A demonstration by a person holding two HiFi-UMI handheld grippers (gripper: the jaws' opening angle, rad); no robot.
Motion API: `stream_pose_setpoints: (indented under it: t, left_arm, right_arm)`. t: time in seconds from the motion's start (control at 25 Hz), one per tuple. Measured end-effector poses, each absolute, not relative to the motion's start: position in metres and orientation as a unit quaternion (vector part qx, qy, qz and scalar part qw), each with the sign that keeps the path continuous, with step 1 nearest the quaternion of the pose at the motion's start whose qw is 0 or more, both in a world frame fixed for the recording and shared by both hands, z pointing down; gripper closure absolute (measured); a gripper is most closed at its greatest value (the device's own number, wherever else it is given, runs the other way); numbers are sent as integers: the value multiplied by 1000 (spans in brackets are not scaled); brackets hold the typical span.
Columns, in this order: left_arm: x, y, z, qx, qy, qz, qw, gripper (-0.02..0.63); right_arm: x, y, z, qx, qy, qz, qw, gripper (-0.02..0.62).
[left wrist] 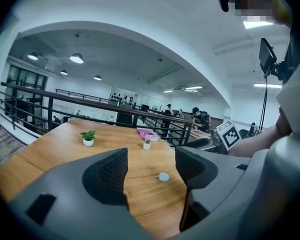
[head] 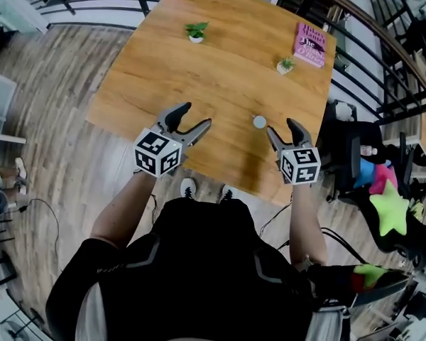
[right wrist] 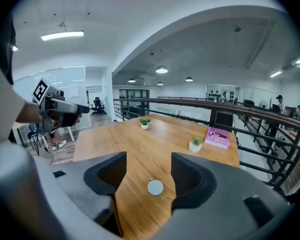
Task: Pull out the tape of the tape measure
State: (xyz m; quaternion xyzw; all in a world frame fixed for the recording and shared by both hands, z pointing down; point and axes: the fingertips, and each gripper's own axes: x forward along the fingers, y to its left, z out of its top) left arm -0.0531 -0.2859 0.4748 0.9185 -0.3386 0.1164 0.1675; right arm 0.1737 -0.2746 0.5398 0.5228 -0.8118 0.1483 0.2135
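Observation:
A small round pale tape measure [head: 260,121] lies flat on the wooden table [head: 199,84], near its front edge. In the right gripper view the tape measure [right wrist: 155,187] shows just beyond the gap between the jaws. In the left gripper view the tape measure [left wrist: 163,176] sits ahead and slightly right. My left gripper [head: 192,118] is open above the table's front left part, well left of the tape measure. My right gripper [head: 282,129] is open too, just right of and nearer than the tape measure. Neither holds anything.
Two small potted plants [head: 196,31] [head: 285,65] and a pink book [head: 310,45] stand on the table's far part. A black railing [head: 383,41] runs along the right side. A chair with colourful toys [head: 383,197] stands right of the table.

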Motion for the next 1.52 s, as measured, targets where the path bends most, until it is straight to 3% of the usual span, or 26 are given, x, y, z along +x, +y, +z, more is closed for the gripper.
stream_pose_setpoints:
  t: [0.72, 1.52]
  left_arm:
    - [-52, -265, 538, 853, -437, 174, 227, 295]
    - [-34, -253, 535, 850, -436, 208, 209, 295]
  right_arm:
    - [164, -316, 706, 432, -825, 236, 276, 291]
    - [155, -319, 733, 423, -816, 197, 340, 372]
